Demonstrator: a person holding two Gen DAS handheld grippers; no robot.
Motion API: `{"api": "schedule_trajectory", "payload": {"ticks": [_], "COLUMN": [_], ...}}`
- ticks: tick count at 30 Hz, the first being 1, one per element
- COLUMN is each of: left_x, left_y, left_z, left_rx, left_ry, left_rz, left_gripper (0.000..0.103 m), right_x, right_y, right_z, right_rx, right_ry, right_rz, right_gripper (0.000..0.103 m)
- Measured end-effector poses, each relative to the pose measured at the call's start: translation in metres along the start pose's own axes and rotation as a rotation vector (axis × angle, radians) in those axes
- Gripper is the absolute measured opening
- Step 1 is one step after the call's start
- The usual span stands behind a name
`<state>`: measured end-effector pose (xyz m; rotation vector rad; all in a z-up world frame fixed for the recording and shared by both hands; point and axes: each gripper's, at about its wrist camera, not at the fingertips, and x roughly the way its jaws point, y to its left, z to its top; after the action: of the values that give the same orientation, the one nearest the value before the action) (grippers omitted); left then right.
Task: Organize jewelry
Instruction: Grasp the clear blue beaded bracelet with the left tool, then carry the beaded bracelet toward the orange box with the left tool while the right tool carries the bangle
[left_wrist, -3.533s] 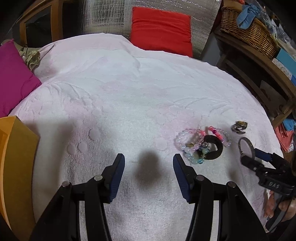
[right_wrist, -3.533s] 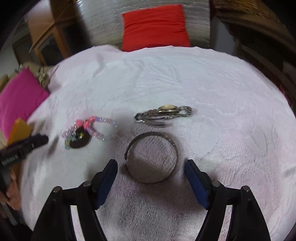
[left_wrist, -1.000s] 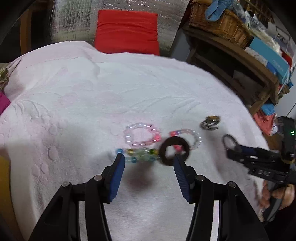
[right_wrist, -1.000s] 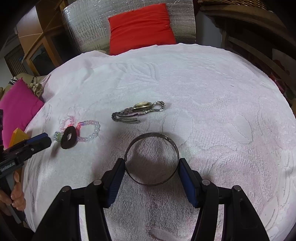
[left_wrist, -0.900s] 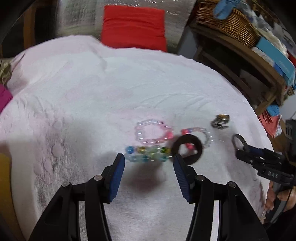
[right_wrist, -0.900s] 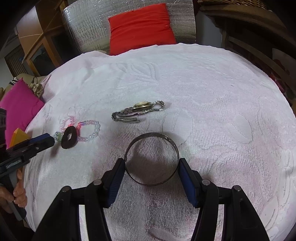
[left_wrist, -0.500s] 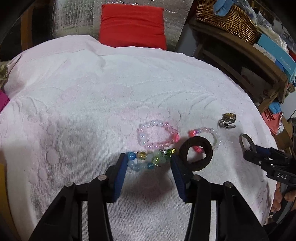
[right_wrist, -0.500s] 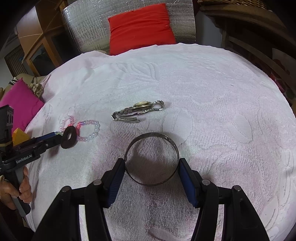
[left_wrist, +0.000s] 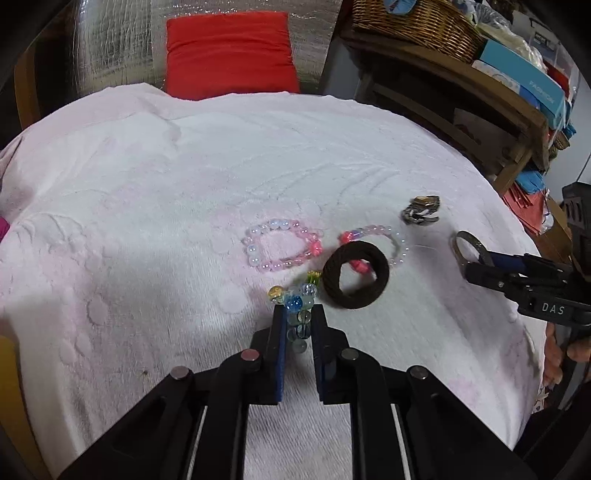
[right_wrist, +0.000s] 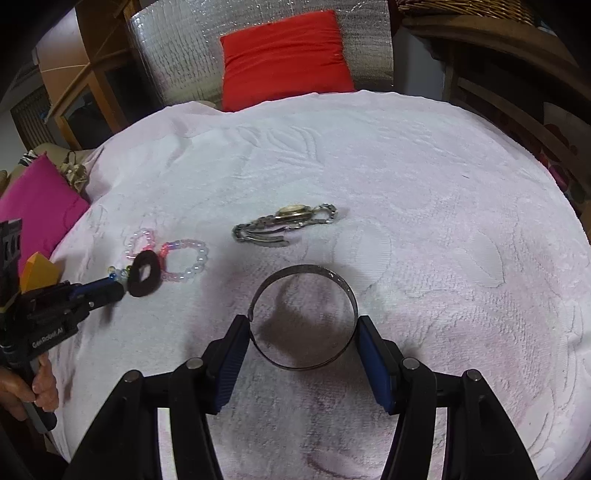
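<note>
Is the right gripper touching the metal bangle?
Touching. The right wrist view shows the right gripper with both blue pads against the outer sides of the metal bangle, no gap visible.

Our left claw (left_wrist: 298, 322) is closing on the multicolour bead bracelet (left_wrist: 295, 301), beads squeezed between the pads. Brown hair tie (left_wrist: 356, 274) sits just at its 1 o'clock, pink bead bracelet (left_wrist: 282, 245) at 11, all on the pale pink towel (left_wrist: 147, 192).
</note>
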<state>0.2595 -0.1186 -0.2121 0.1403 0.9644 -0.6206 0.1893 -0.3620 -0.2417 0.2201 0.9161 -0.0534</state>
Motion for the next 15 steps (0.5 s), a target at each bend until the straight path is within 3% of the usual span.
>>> {"api": "schedule_trajectory", "payload": {"ticks": [10, 15], "left_x": [-0.041, -0.057], "left_y": [-0.001, -0.003], "left_z": [-0.003, -0.016], "left_rx": [-0.019, -0.011], "left_ry": [-0.059, -0.066], "left_rz": [0.026, 0.073], "left_gripper": [0.008, 0.008], "right_x": [-0.01, -0.015], "right_y": [0.035, 0.047], "right_z": [-0.005, -0.011], "right_rx": [-0.07, -0.078], "right_ry": [-0.025, -0.03], "right_rz": [0.057, 0.07], "right_gripper": [0.062, 0.062]}}
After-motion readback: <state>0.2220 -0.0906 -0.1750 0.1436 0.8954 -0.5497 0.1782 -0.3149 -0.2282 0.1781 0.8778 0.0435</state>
